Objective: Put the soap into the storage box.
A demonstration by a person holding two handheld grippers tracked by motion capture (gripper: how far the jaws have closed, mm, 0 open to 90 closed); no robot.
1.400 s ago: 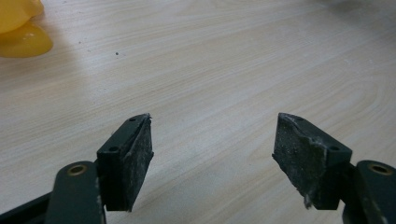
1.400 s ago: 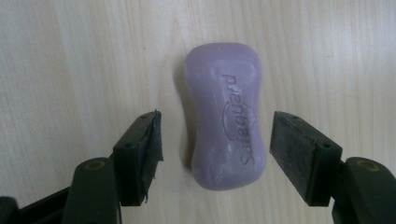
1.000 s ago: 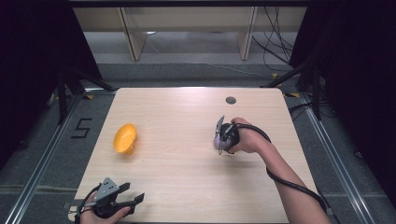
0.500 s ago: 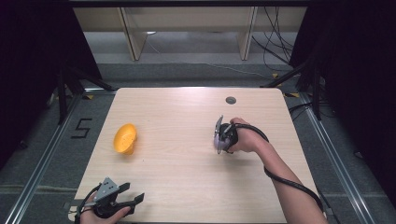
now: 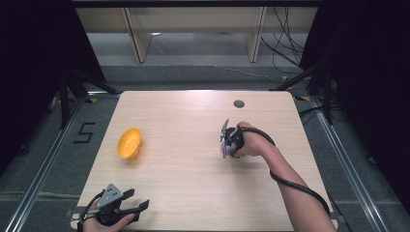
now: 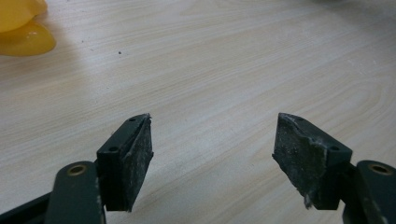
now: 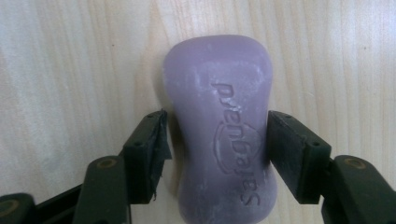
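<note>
A lilac bar of soap (image 7: 219, 140) with embossed lettering lies flat on the wooden table (image 5: 193, 179). My right gripper (image 7: 215, 135) points down at it, with one jaw on each side of its narrow waist. The right pad (image 7: 292, 149) touches the soap, while a thin gap shows at the left pad (image 7: 149, 149). In the high view this gripper (image 5: 226, 142) is right of the table's centre, over the soap (image 5: 224, 146). My left gripper (image 5: 138, 207) rests at the near left edge, open and with nothing in it (image 6: 212, 135).
A yellow plastic dish-like object (image 5: 129, 143) lies on the left part of the table, and it also sits at the top left in the left gripper view (image 6: 21, 28). A small dark round hole (image 5: 239, 103) is near the far edge. A black cable (image 5: 295, 186) trails from the right hand.
</note>
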